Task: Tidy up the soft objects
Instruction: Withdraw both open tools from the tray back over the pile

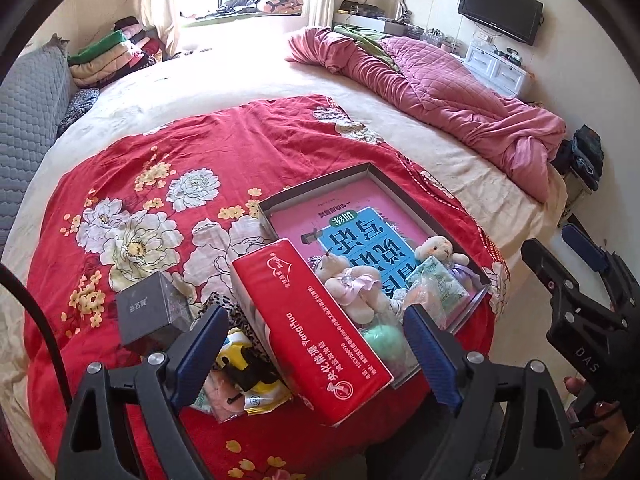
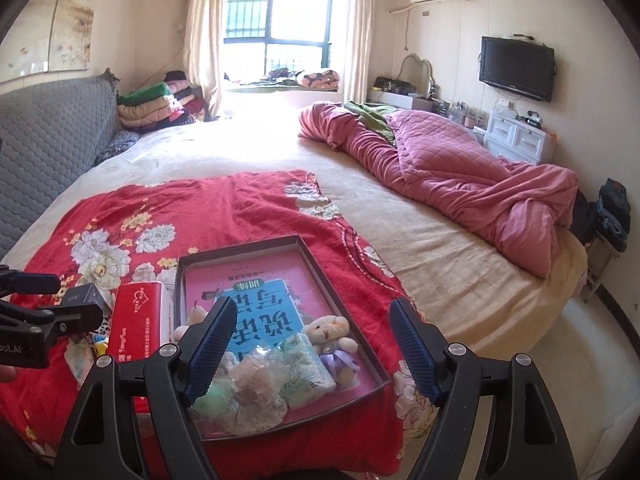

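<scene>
A shallow dark tray (image 1: 316, 183) (image 2: 340, 298) lies on a red flowered cloth (image 1: 200, 148) (image 2: 224, 204) on the bed. In it are two small plush bears (image 1: 352, 286) (image 1: 436, 250) (image 2: 330, 330), a green tissue pack (image 1: 438, 282) (image 2: 306, 372), a mint-green ball (image 1: 384, 340) (image 2: 214, 398) and a clear bag of soft things (image 2: 256, 384). A red tissue box (image 1: 312, 328) (image 2: 134, 320) lies left of the tray. My left gripper (image 1: 316, 356) is open and empty above the red box. My right gripper (image 2: 312, 354) is open and empty above the tray's near end.
A small black box (image 1: 154, 312) (image 2: 86, 294), a leopard-print cloth (image 1: 234, 312) and a yellow packet (image 1: 248, 376) lie left of the red box. A pink quilt (image 1: 448, 92) (image 2: 460, 168) is bunched at the far right. A grey headboard (image 1: 28, 116) stands left.
</scene>
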### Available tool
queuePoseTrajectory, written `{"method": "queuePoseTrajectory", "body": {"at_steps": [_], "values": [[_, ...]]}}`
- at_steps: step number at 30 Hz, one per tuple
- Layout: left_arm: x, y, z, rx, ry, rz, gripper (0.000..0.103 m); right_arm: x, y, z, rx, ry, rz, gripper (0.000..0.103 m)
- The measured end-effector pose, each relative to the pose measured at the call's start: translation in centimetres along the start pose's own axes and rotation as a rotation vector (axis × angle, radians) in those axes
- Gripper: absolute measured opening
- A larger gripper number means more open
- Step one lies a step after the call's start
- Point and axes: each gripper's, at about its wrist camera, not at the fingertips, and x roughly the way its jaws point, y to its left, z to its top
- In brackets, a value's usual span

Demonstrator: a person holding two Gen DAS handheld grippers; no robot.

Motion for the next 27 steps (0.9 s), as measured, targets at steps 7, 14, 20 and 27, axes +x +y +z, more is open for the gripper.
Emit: {"method": "queuePoseTrajectory", "body": {"at_steps": [7,14,20,27], "values": [[-2.1,1.2,-1.2,-0.027,-0.031,0.0,0.089,-1.3,1.9,0.3,-0.022,-0.003,0.043,0.08],[-3.8,2.1,-2.2,-0.046,-0.054,0.0,0.089,-2.1,3.6,0.4,-0.034,0.006,0.08,0.08],[-4.4,3.4,-3.5,-0.069,-0.052,0.005,0.089,-2.7,5.5,0.1,-0.053,0.01,0.123,0.08],[-6.1,7.4,-4.8,-0.139,-0.063,0.046,0.089,-3.0,7.4,0.1,-0.083,0.011,0.172,0.08]]}}
